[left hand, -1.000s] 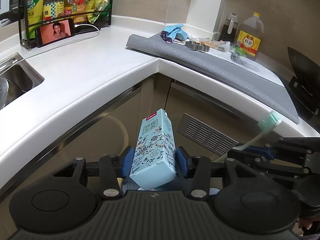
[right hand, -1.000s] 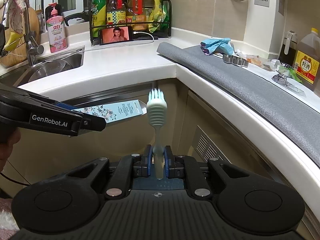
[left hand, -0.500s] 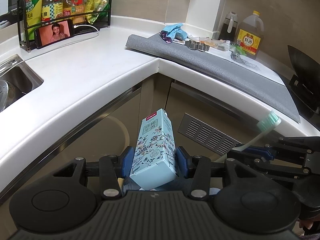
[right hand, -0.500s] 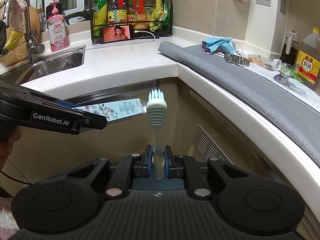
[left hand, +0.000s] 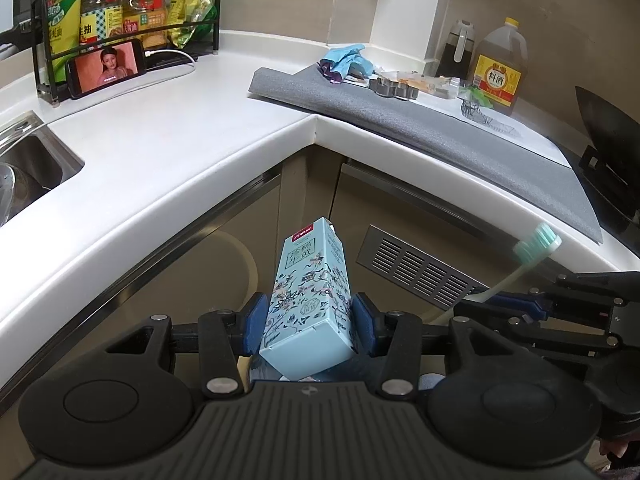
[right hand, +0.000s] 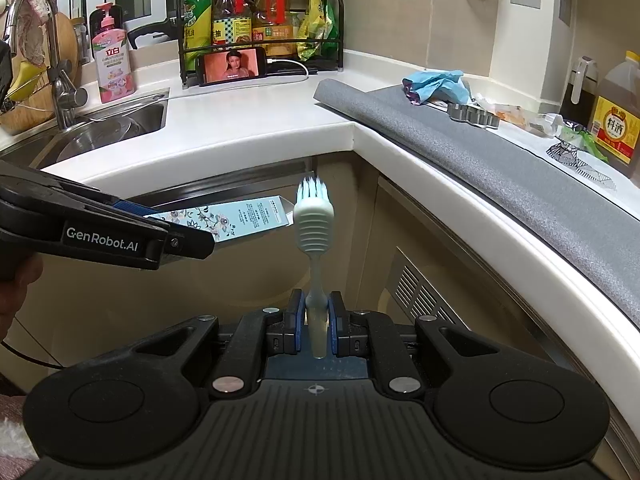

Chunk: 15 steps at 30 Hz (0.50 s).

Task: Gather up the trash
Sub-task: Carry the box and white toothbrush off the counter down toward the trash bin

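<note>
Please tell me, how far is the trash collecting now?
Partway. In hand: the left gripper clamps a blue carton, the right gripper a toothbrush; no bin is visible. Left: the crumpled blue wrapper and small scraps on the grey mat.

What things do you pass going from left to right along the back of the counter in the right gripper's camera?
Pink soap bottle → rack of bottles → phone → blue glove → metal cookie cutter → big brown bottle.
</note>
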{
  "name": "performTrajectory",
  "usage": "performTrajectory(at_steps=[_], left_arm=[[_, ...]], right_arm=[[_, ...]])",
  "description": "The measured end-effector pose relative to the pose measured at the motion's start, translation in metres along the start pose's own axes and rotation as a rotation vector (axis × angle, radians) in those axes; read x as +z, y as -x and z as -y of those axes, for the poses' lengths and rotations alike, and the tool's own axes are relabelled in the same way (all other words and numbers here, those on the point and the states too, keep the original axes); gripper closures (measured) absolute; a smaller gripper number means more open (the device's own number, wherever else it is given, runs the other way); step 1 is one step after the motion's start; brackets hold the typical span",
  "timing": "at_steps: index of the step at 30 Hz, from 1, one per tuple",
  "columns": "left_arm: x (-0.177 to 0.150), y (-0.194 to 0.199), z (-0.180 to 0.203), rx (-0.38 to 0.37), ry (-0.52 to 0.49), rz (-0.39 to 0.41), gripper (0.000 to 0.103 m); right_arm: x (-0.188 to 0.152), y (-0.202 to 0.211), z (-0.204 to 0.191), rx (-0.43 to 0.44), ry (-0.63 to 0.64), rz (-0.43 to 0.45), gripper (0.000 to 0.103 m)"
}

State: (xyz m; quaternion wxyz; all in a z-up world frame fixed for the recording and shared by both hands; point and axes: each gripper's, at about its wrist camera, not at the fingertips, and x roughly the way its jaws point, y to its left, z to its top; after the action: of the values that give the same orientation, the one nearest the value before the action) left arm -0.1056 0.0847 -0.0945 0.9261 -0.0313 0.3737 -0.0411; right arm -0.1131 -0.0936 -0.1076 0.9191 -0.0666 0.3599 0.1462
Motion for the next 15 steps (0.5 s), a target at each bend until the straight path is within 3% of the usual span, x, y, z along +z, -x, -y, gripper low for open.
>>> performTrajectory(at_steps=[15], left_arm=[[0.002,-0.014,0.001,0.001,0.004,-0.033,0.051]], right_arm=[[0.001,-0.012,0.009,0.004,-0.033,-0.026,0.09]])
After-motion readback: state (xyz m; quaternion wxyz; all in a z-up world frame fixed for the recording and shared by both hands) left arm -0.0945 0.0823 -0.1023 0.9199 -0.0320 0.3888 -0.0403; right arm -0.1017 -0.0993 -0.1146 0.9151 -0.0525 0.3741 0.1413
